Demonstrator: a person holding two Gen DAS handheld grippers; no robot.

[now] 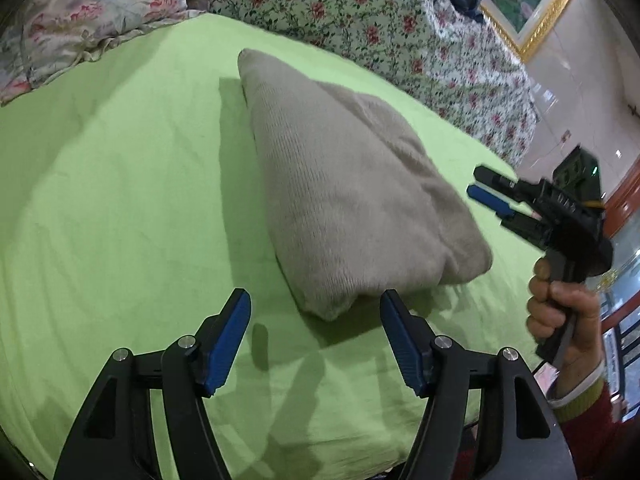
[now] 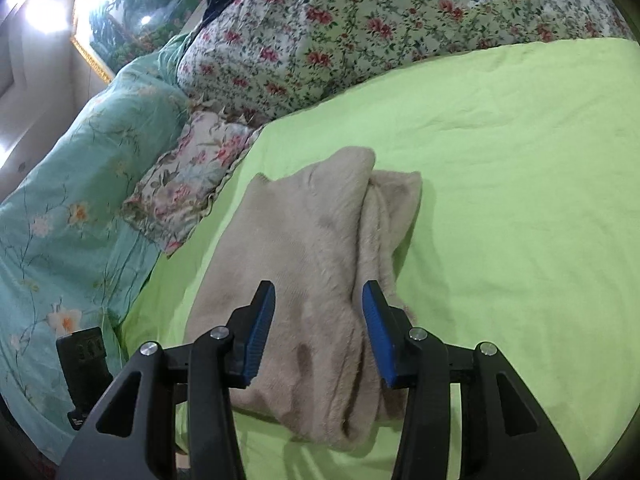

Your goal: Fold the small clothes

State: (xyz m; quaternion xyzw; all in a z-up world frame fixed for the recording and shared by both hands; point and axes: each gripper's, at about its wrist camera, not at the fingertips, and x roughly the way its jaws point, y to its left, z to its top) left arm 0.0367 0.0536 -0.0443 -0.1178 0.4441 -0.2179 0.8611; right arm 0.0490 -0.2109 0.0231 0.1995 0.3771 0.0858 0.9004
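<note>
A beige knit garment (image 1: 352,184) lies folded into a thick bundle on the green bed sheet (image 1: 120,200). My left gripper (image 1: 316,300) is open and empty, just in front of the bundle's near corner and above the sheet. My right gripper (image 1: 476,182) hovers at the bundle's right side, held by a hand (image 1: 560,308). In the right wrist view the right gripper (image 2: 319,292) is open and empty, above the near end of the garment (image 2: 304,248), whose folded layers run side by side.
A floral quilt (image 1: 380,28) is piled along the far side of the bed. A floral pillow (image 2: 188,184) and a teal flowered cover (image 2: 72,200) lie at the left. A gold-framed picture (image 1: 528,12) leans on the wall.
</note>
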